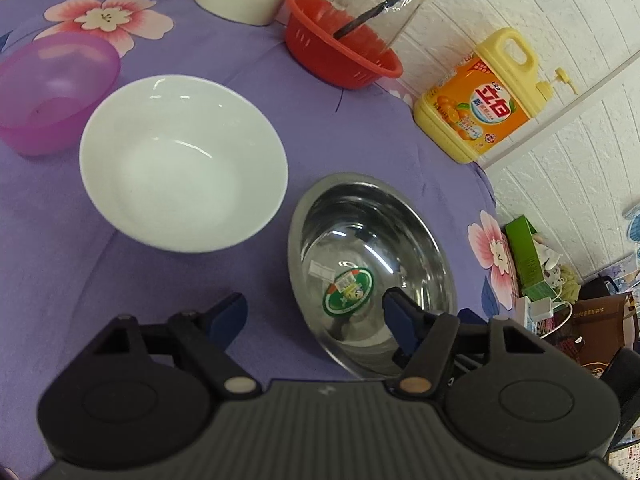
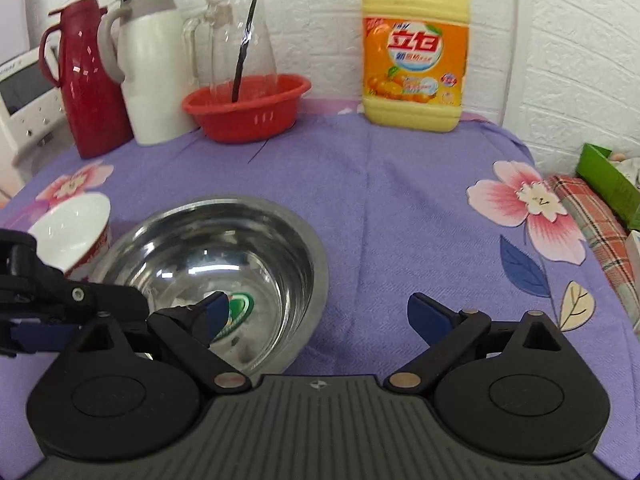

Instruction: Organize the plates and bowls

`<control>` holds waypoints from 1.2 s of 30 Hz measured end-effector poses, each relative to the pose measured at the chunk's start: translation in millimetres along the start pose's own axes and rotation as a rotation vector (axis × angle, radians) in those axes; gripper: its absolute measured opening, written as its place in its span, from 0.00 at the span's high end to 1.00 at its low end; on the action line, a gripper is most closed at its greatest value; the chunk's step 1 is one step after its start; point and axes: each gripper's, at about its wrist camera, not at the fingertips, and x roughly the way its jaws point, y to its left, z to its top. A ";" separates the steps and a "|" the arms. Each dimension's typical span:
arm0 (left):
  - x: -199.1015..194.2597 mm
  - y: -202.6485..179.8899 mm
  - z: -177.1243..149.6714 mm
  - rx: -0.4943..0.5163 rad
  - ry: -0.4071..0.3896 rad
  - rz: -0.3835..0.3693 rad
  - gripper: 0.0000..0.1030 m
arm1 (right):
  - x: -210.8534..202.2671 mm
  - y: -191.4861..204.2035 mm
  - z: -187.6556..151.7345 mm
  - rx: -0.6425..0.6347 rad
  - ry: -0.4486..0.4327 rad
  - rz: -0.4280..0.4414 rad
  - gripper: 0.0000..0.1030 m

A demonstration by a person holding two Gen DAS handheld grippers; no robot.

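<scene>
A steel bowl (image 1: 372,248) with a green sticker inside sits on the purple flowered cloth; it also shows in the right wrist view (image 2: 224,240). A white bowl (image 1: 182,164) stands to its left, with a translucent pink bowl (image 1: 52,88) beyond. My left gripper (image 1: 314,312) is open, its jaws either side of the steel bowl's near-left rim, the right finger over the inside. My right gripper (image 2: 318,312) is open, its jaws either side of the steel bowl's right rim. The white bowl with red pattern (image 2: 72,232) shows at the left, behind the left gripper's body (image 2: 48,304).
At the back stand a red colander (image 2: 248,106) holding a glass jug (image 2: 240,44), a white flask (image 2: 150,64), a red flask (image 2: 86,76) and a yellow detergent bottle (image 2: 416,48). The table edge drops off at the right beside a green box (image 2: 608,184).
</scene>
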 end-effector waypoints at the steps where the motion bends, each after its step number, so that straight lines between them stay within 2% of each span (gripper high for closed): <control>1: 2.0 -0.5 -0.8 0.002 -0.001 0.007 0.35 | 0.1 -0.2 -1.0 -0.003 -0.004 -0.003 0.00; 7: 8.4 -4.5 -5.5 0.026 -0.038 0.057 0.38 | 15.5 2.2 -6.9 -0.023 0.037 0.010 0.00; 10: 9.4 -7.6 -7.2 0.038 -0.049 0.076 0.38 | 14.9 4.9 -13.1 -0.033 -0.021 0.010 0.00; 12: 9.9 -8.9 -8.4 0.042 -0.057 0.083 0.38 | 14.0 4.4 -13.5 -0.039 -0.028 0.024 0.00; 21: 11.5 -10.8 -9.2 0.032 -0.070 0.085 0.39 | 14.7 5.8 -6.5 -0.046 0.008 0.030 0.00; 23: 9.7 -8.3 -9.1 0.016 -0.070 0.064 0.40 | 7.4 4.7 -6.0 -0.038 -0.034 0.075 0.00; 25: 10.3 -7.2 -7.5 0.014 -0.062 0.057 0.41 | 4.3 4.1 -4.9 -0.039 -0.047 0.068 0.00; 26: 10.3 -6.5 -7.3 0.016 -0.064 0.055 0.46 | 4.6 3.9 -5.2 -0.043 -0.047 0.059 0.00; 27: 10.3 -6.7 -7.3 0.031 -0.064 0.058 0.58 | 6.0 3.5 -6.0 -0.043 -0.042 0.053 0.00; 29: 10.5 -7.8 -8.3 0.062 -0.058 0.062 0.71 | 9.2 2.6 -7.7 -0.033 -0.022 0.086 0.00; 30: 9.9 -7.4 -8.5 0.066 -0.054 0.061 0.79 | 7.6 5.4 -8.0 -0.051 -0.031 0.089 0.08; 31: 9.4 -6.5 -8.4 0.063 -0.043 0.048 0.82 | 6.2 9.1 -7.5 -0.075 -0.025 0.095 0.32; 33: 5.8 -6.6 -9.4 0.065 -0.026 0.032 0.83 | 2.3 13.9 -5.6 -0.084 -0.012 0.145 0.40; 36: -7.6 -9.0 -13.6 0.112 -0.033 0.035 0.83 | -8.4 26.4 -3.2 -0.143 -0.024 0.136 0.40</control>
